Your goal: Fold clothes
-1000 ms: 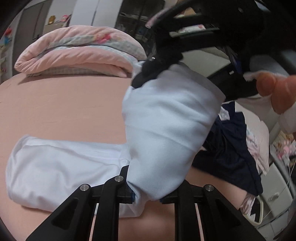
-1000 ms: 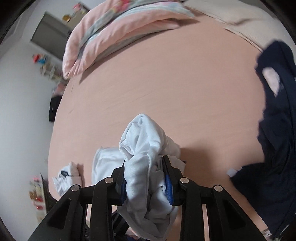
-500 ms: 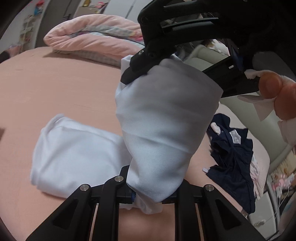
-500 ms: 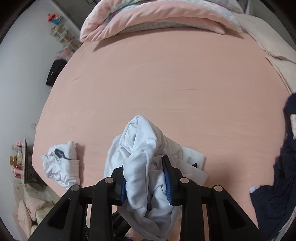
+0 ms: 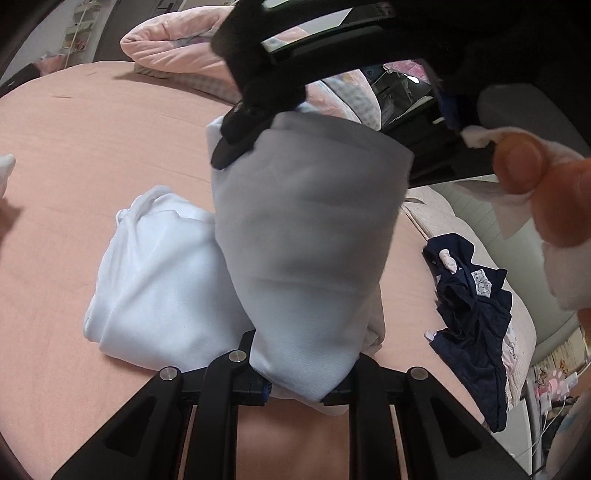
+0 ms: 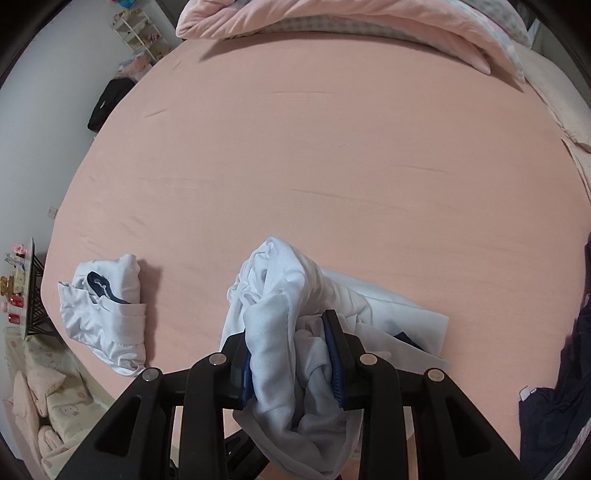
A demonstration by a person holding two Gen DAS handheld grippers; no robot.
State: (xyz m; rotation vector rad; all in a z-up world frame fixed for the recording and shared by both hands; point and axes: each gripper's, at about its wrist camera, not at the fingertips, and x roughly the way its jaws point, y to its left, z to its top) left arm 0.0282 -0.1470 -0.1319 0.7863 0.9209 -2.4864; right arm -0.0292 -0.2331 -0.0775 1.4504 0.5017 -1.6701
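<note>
White garment (image 5: 306, 251), soft smooth knit, bunched, clamped in left gripper (image 5: 295, 391) and right gripper (image 6: 291, 362) fingers.

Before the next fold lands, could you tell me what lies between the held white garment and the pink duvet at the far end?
Only bare pink bedsheet between white garment and pink duvet, in the right wrist view.

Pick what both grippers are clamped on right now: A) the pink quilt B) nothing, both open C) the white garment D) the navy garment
C: the left gripper and the right gripper each pinch a fold of the white garment, lifted off the pink bed sheet; the navy garment lies untouched to the side.
</note>
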